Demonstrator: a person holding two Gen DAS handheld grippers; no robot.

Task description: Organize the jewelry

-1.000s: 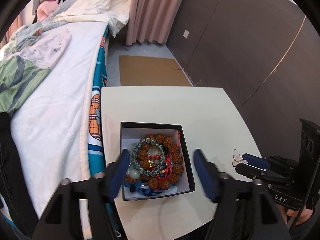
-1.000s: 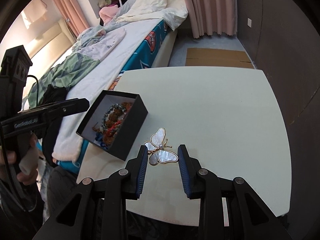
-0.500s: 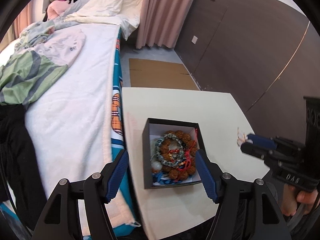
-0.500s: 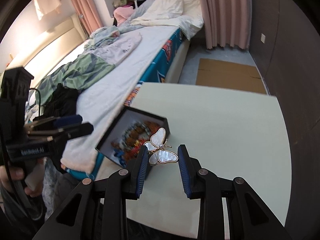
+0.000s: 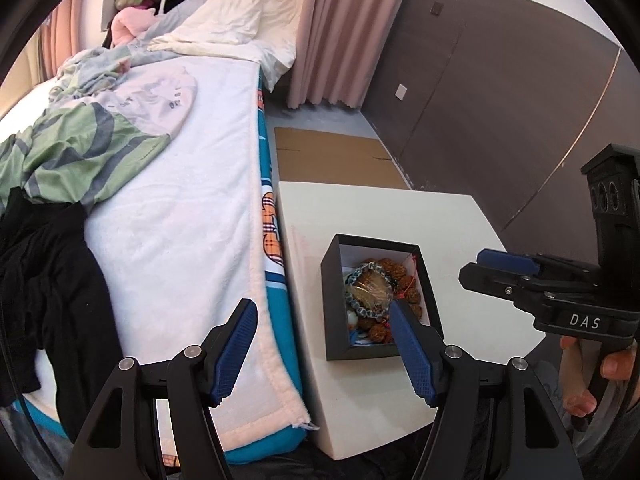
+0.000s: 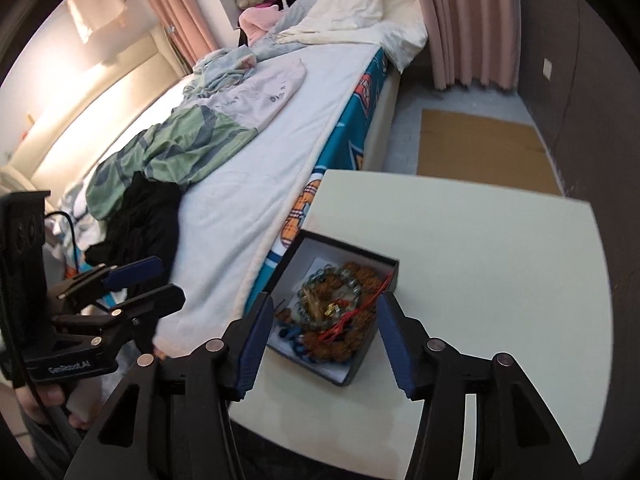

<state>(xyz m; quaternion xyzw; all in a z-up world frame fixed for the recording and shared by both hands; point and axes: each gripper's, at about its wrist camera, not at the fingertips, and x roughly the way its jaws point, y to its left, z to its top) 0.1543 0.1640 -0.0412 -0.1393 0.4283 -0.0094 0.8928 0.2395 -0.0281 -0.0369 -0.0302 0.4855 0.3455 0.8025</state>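
A black open box point(image 5: 331, 304) point(image 6: 362, 364) stands on the cream table point(image 5: 400, 220) point(image 6: 480, 240) near its bed-side edge. Inside lie a brown bead bracelet point(image 5: 414, 294) point(image 6: 352, 346), a blue-green bead bracelet point(image 5: 354, 278) point(image 6: 318, 276) and a pale golden piece point(image 5: 370, 286) point(image 6: 314, 300) resting on top. My right gripper point(image 6: 324, 298) point(image 5: 474, 265) hovers over the box; its jaws are opening and nothing is between them. My left gripper point(image 5: 322, 305) point(image 6: 168, 278) stands open and empty, straddling the table edge and the bed, its right finger over the box.
A bed point(image 5: 180, 208) with a white blanket, green and black clothes point(image 6: 132, 216) and pillows runs along the table's left side. A flat cardboard sheet point(image 5: 332, 156) lies on the floor beyond the table. A dark wall panel point(image 5: 500, 100) stands to the right. A person's hand holds each gripper.
The right gripper carried the butterfly brooch over the box, then its jaws widened and the brooch left them. The left gripper slid left off the box toward the bed edge.
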